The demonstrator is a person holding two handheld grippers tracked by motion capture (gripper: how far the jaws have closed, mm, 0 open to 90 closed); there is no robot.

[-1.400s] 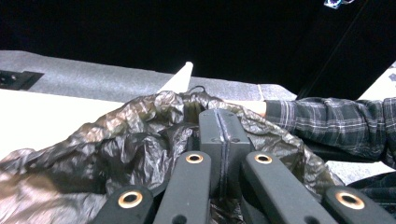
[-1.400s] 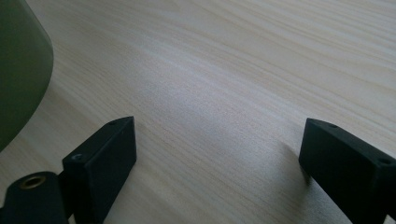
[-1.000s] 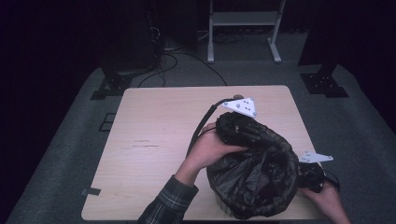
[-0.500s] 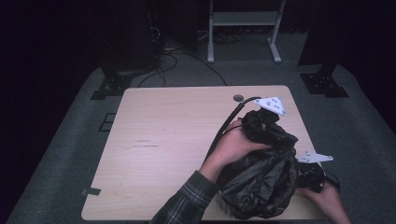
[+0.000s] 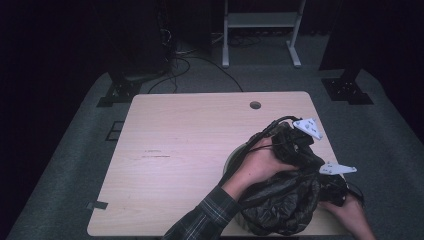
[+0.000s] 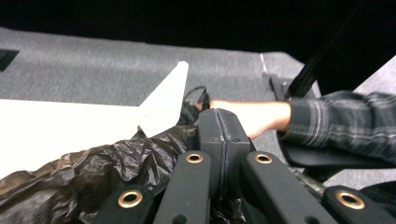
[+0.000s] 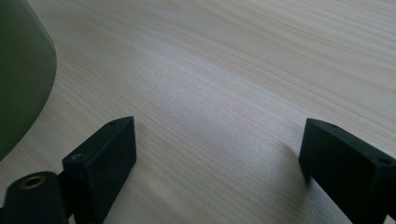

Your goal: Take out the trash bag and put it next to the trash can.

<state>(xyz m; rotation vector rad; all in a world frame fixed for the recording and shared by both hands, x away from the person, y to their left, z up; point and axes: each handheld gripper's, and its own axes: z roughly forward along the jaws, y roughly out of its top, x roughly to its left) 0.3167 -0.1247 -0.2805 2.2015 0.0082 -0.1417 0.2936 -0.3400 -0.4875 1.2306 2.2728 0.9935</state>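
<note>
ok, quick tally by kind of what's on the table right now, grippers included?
Crumpled black plastic bags: 1
Round grey-green bins under the bag: 1
Handheld black two-jaw grippers: 2, the left gripper shut, the right gripper open over the pale wooden table
Total: 4

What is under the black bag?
A pale round bin shows at the left edge of the black bag, standing on the table. The bag covers the rest of it.
</note>
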